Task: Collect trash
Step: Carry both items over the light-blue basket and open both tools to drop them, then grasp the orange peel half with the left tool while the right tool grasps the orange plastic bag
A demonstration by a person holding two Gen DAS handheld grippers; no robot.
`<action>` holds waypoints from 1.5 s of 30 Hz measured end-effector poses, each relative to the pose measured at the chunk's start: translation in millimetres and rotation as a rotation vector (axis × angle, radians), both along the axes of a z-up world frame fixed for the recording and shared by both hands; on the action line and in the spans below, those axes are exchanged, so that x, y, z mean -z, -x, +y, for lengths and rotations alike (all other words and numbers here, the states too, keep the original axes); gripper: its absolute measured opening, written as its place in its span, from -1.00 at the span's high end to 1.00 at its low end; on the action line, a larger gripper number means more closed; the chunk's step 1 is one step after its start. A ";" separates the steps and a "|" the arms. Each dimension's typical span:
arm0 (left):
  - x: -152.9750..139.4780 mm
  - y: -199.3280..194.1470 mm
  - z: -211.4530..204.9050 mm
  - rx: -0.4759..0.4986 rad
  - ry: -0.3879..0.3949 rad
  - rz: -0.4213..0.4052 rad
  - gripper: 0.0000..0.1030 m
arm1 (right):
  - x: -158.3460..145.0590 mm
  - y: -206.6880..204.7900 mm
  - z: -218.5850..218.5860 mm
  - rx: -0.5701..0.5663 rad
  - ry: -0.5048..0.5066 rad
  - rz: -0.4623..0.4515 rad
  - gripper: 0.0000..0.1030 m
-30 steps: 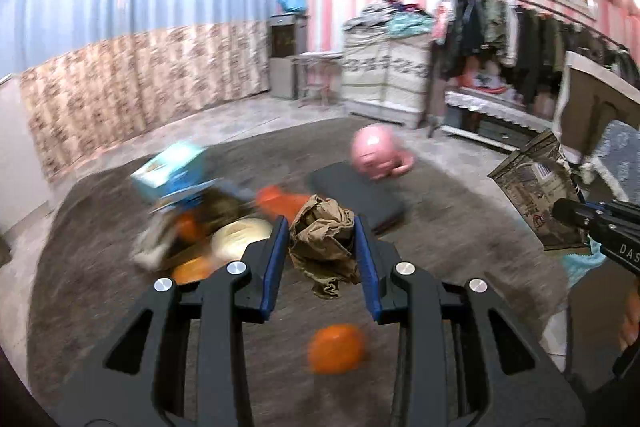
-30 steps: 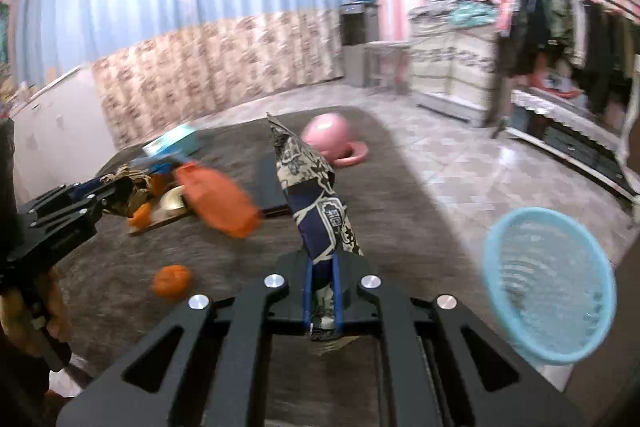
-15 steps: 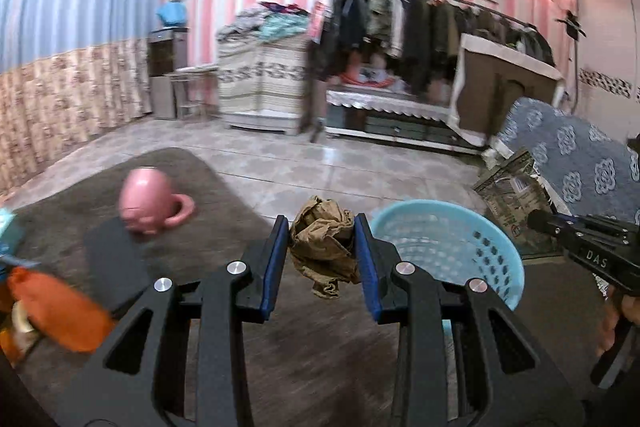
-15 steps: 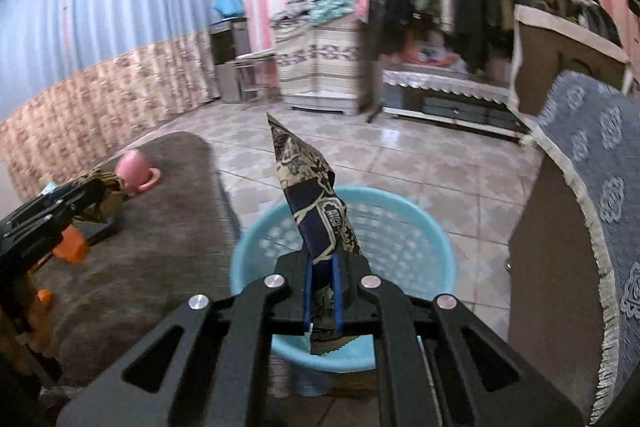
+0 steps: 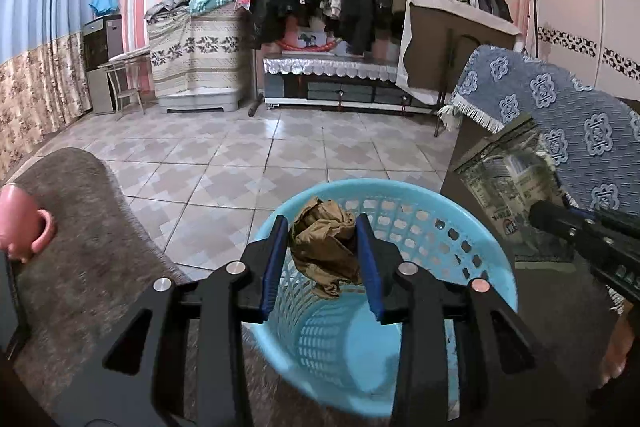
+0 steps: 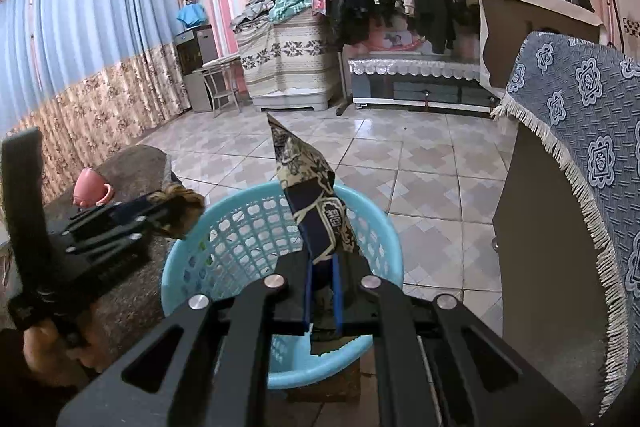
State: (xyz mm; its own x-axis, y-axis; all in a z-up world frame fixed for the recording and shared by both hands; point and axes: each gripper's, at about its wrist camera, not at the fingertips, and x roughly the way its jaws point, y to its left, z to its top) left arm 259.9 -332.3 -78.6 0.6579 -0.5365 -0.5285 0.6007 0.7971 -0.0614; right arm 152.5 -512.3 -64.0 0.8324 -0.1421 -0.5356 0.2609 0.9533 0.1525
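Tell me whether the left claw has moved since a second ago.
Yes. The left claw, shut on the brown paper wad, swung rightward from the rug and its pink mug to over the blue basket.

A crumpled wad of brown paper (image 5: 325, 242) hung pinched between two blue pads, directly above the open mouth of a light blue plastic basket (image 5: 472, 239). The basket stood upright, round, its wall pierced with rows of small holes; its inside looked bare as far as could be seen. To the right, a flattened snack wrapper (image 6: 316, 203), dark blue with a pale ornate print, stood nearly upright with its pointed tip up, clamped at its lower end above the basket's near rim.
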 end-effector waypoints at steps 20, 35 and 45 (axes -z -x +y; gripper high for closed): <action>-21.3 -33.6 70.5 -0.246 0.006 -0.028 -0.77 | 25.7 -41.9 35.9 0.027 0.044 0.032 0.75; -46.2 -9.0 144.4 -0.361 0.014 -0.058 -0.88 | 14.7 -41.6 66.8 0.075 0.171 0.022 -0.81; -63.8 29.1 212.5 -0.468 -0.008 -0.124 -0.89 | -16.3 -24.5 114.3 0.015 0.207 -0.031 -0.81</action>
State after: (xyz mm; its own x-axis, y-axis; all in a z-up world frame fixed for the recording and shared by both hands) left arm 230.8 -119.8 -14.8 0.8858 -0.1643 -0.4341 0.1800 0.9837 -0.0050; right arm 177.0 -398.1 -47.7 0.8451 -0.2591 -0.4677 0.2735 0.9611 -0.0384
